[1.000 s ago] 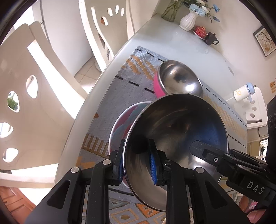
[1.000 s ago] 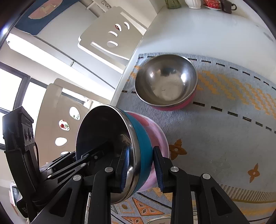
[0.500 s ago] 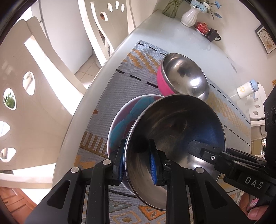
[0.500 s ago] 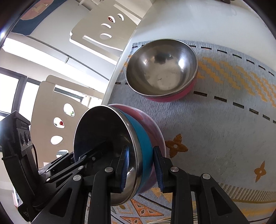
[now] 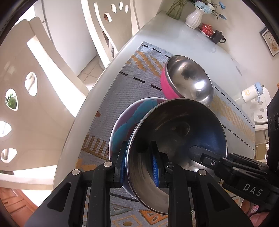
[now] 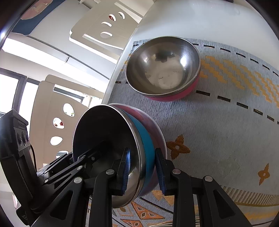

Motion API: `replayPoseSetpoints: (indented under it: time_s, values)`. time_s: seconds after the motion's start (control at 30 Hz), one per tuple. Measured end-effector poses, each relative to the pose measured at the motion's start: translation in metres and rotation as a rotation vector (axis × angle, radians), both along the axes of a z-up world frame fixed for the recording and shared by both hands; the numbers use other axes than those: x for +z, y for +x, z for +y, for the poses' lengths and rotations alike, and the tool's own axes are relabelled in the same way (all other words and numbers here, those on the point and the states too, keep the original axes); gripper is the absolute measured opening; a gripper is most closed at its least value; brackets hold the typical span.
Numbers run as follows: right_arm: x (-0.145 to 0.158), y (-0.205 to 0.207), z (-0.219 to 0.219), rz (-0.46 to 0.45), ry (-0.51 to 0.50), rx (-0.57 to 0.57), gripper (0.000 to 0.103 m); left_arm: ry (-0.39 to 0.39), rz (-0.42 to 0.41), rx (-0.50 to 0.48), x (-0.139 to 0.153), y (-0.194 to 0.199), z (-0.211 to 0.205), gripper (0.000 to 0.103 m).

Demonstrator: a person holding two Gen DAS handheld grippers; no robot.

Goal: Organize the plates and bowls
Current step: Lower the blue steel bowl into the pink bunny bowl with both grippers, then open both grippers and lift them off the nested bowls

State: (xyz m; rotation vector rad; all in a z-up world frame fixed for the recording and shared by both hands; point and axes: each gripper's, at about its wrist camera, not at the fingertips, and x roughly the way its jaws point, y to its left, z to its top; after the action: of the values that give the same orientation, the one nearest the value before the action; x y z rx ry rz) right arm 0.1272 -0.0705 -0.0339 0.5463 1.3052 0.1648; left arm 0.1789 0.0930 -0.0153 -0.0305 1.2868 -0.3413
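A steel bowl with a blue outside (image 5: 183, 132) (image 6: 148, 148) hangs tilted on its side above the woven mat (image 5: 122, 90). My left gripper (image 5: 138, 162) is shut on its rim, one pad inside and one outside. On the opposite rim my right gripper (image 6: 143, 167) is shut the same way. Each gripper shows in the other's view, reaching into the bowl. Right behind the bowl is a plate patterned in pink, teal and purple (image 5: 125, 122) (image 6: 153, 125); whether they touch I cannot tell. A steel bowl with a pink outside (image 5: 188, 78) (image 6: 162, 69) stands upright farther along the mat.
The mat (image 6: 218, 122) lies on a white table (image 5: 174, 35). White chairs (image 5: 43, 87) (image 6: 104, 26) stand along its left edge. At the far end are a white vase (image 5: 194, 16), a red cup (image 5: 206, 28) and a dark teapot (image 5: 217, 36).
Both grippers keep their hold on the blue bowl. The bowl has shifted slightly, and more of the patterned plate now shows to its left in the left wrist view.
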Motion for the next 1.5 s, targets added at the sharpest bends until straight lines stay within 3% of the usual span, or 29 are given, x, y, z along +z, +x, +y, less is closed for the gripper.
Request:
replayPoseSetpoints:
  time_s: [0.2, 0.3, 1.13, 1.5]
  values:
    - [0.001, -0.001, 0.002, 0.005, -0.013, -0.001, 0.028, 0.018, -0.013, 0.013, 0.003, 0.000, -0.001, 0.022]
    - [0.002, -0.002, 0.000, 0.004, -0.021, -0.007, 0.028, 0.021, -0.026, 0.018, 0.006, -0.001, -0.001, 0.027]
    - [0.009, -0.009, -0.012, -0.015, 0.025, -0.042, 0.028, 0.055, -0.040, 0.042, 0.014, -0.004, -0.001, 0.028]
    - [0.019, -0.014, -0.017, -0.041, 0.031, -0.042, 0.028, 0.036, -0.045, 0.084, 0.025, -0.006, 0.008, 0.036]
